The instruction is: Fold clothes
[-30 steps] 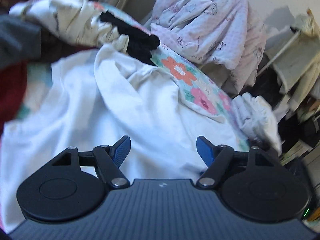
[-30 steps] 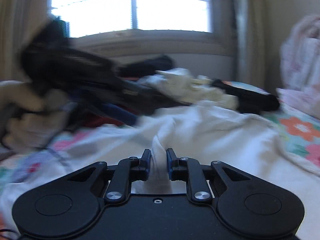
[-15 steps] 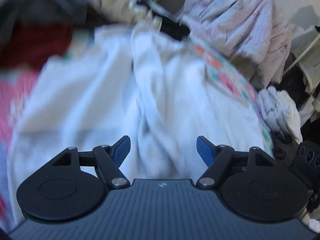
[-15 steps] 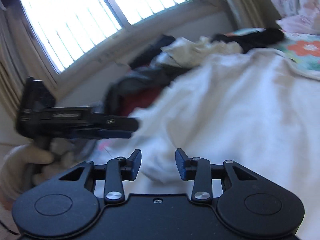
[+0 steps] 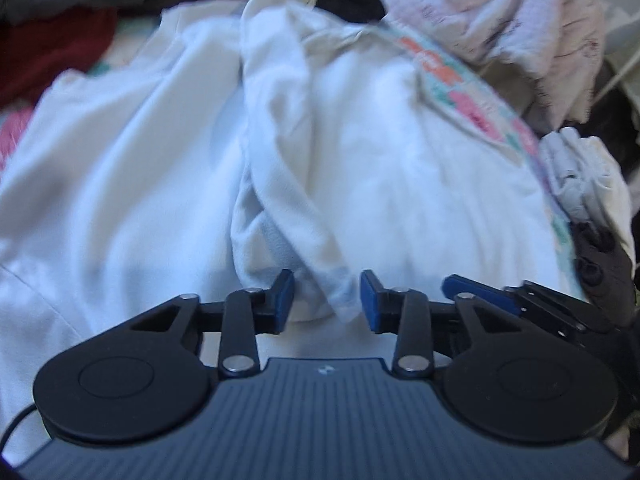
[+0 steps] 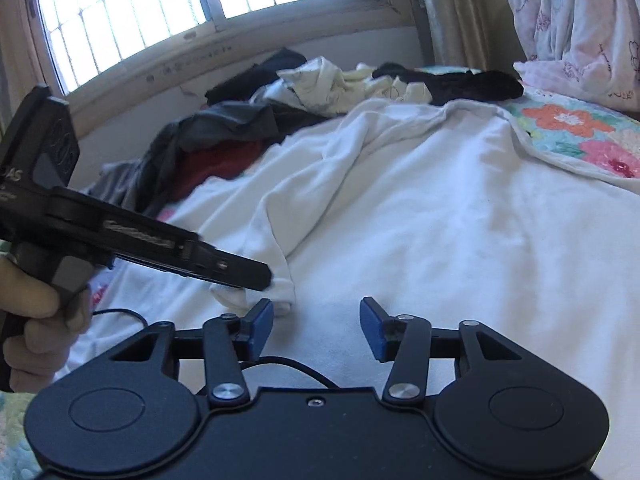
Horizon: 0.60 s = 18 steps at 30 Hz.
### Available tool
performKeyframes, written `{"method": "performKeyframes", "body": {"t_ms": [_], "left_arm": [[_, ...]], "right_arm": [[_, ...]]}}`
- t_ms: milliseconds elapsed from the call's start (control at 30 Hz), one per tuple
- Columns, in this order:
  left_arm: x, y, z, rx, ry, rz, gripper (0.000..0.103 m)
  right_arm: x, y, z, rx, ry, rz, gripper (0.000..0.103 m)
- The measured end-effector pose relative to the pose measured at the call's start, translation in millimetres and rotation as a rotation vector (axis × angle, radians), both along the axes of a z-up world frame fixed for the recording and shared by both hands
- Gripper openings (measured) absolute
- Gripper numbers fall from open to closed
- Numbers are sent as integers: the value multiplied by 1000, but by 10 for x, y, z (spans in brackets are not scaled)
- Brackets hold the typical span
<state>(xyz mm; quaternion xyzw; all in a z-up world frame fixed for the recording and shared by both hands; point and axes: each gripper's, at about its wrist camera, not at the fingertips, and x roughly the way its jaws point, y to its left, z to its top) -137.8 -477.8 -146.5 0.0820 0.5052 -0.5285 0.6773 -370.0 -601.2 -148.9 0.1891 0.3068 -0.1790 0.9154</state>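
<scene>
Both tongs gape: left gripper straddles a sleeve running lengthwise ahead; right gripper sits just beside its cuff.

Floral quilt under white garment, clothes pile.

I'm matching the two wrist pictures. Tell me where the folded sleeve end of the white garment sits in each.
Left wrist: the sleeve end lies low and central, between the open left tongs.
Right wrist: the sleeve end is lower left, at the left tongs' tip, ahead of the open right tongs.
Shared landmark: the floral quilt.
</scene>
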Motion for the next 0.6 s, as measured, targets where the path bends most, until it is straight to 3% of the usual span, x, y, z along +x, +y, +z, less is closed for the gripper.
{"method": "performKeyframes", "body": {"t_ms": [100,167,200,233,333,533,600], "left_arm": [[3,-95,-86,-20,-22,-1,39],[-38,-140,-79,-51,-91,-15,28],[-66,-169,-68,-48,-136,-25,13],[-81,-178,-37,-52,-166,-30,9],[-94,-178,56,-72,-217,-34,9],[23,-96,106,-85,-187,14,8],[66,-60,159,-99,-213,22,9]], "right_arm": [[58,-5,-12,-4,61,-22,56],[83,-26,-10,28,87,-49,56],[117,-23,7,27,104,-55,56],[159,-10,35,10,122,-50,56],[276,34,123,-32,157,-28,58],[394,136,258,-58,163,25,64],[438,167,297,-92,190,34,64]]}}
